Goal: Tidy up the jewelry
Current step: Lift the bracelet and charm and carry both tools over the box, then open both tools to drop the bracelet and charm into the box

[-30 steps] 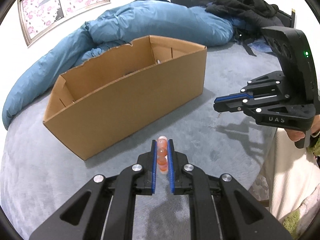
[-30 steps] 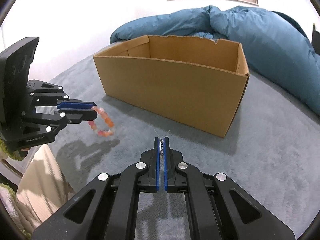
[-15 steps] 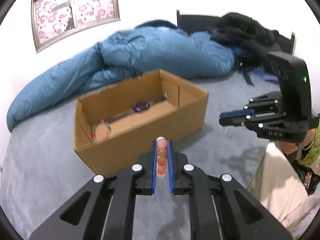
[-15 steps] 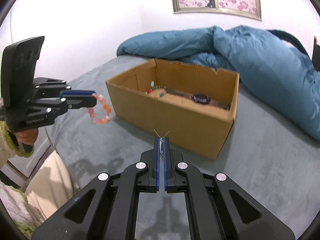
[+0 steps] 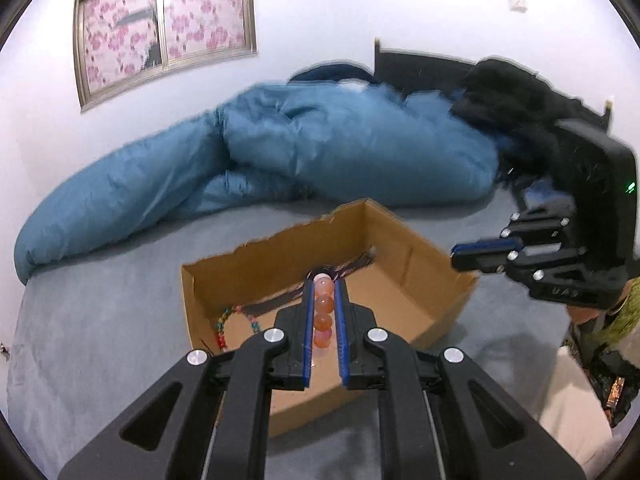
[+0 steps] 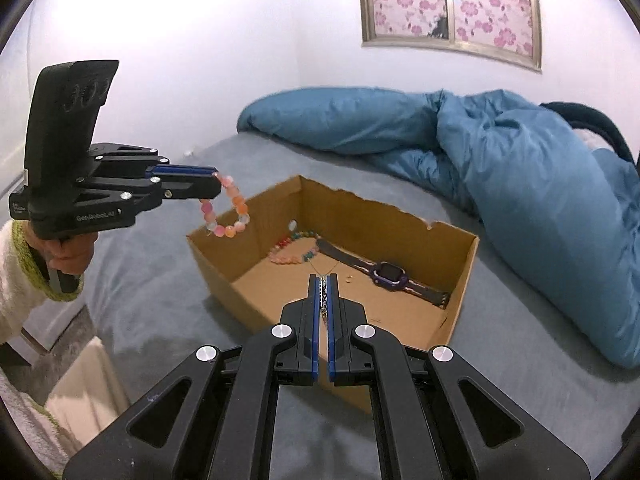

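Observation:
My left gripper [image 5: 323, 282] is shut on a pink-and-orange bead bracelet [image 5: 323, 312]; in the right wrist view the bracelet [image 6: 228, 210] hangs from that gripper [image 6: 216, 184] above the left end of an open cardboard box [image 6: 464, 280]. My right gripper [image 6: 323, 280] is shut on a thin chain [image 6: 324, 304] over the box's near wall; in the left wrist view it [image 5: 456, 254] is at the right. Inside the box lie a purple watch [image 6: 390, 274] and a colourful bead bracelet [image 6: 296, 246]. The box [image 5: 200, 280] sits below the left gripper.
The box stands on a grey bed [image 6: 520, 360]. A blue duvet [image 6: 520, 160] is heaped behind and to the right of it. Black clothing [image 5: 516, 100] lies at the far corner. A window [image 6: 450, 4] is on the white wall.
Both grippers have risen and moved toward the box, so its inside now shows. The left gripper with the bracelet is now above the box's left end. Both stayed shut.

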